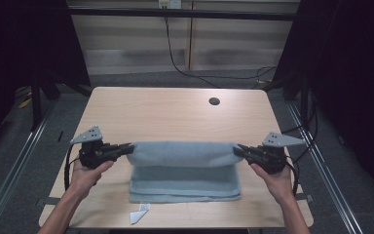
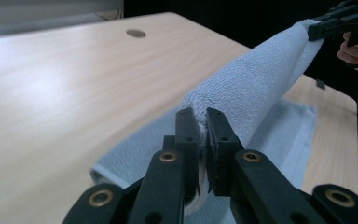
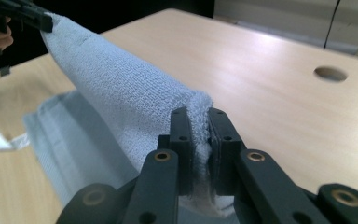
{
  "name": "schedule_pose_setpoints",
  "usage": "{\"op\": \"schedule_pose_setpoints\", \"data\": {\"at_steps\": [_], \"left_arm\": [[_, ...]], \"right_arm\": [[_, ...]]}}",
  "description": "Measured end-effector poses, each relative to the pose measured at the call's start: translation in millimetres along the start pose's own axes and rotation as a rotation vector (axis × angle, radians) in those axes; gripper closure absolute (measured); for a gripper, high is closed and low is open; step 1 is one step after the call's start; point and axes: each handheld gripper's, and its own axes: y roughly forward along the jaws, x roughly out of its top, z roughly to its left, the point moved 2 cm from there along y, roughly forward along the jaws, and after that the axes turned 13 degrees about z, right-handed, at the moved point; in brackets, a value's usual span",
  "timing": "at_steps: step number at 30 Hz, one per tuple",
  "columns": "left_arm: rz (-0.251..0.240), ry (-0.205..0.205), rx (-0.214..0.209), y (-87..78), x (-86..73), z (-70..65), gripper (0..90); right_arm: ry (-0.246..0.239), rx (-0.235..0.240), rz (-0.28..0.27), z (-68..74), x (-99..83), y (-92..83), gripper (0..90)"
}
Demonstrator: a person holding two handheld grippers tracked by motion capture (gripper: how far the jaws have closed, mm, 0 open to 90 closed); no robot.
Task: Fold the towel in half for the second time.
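Note:
A light blue towel (image 1: 184, 168) lies near the front of the wooden table (image 1: 175, 112). Its far folded edge is lifted and stretched between both grippers while the lower part rests flat on the table. My left gripper (image 1: 129, 147) is shut on the towel's left corner; in the left gripper view (image 2: 203, 113) the towel (image 2: 256, 84) is pinched between the jaws. My right gripper (image 1: 237, 148) is shut on the right corner, and in the right gripper view (image 3: 199, 113) the cloth (image 3: 121, 93) runs away toward the other gripper (image 3: 23, 16).
A round cable hole (image 1: 214, 101) sits in the table's far right part. A small white paper scrap (image 1: 139, 213) lies near the front edge, just below the towel. Dark curtains and metal rails flank the table.

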Motion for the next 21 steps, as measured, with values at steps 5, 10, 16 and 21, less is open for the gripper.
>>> {"op": "schedule_pose_setpoints", "data": {"at_steps": [5, 10, 16, 21], "left_arm": [[0.071, 0.0, -0.014, 5.7, -26.5, -12.5, 85.1], [0.129, -0.006, -0.034, 6.6, -50.0, -22.2, 83.2], [0.096, -0.011, -0.076, -6.1, -67.2, -36.3, 71.7], [0.055, -0.069, 0.024, -10.4, -57.3, -8.4, 57.8]], "right_arm": [[-0.001, 0.012, 0.064, 11.2, -23.8, 3.9, 81.1], [0.013, 0.032, 0.113, 22.1, -46.3, 7.7, 77.4], [0.051, 0.056, 0.094, 31.9, -64.4, -2.6, 66.2], [0.083, 0.002, 0.031, 26.1, -60.8, -10.9, 49.8]]}}
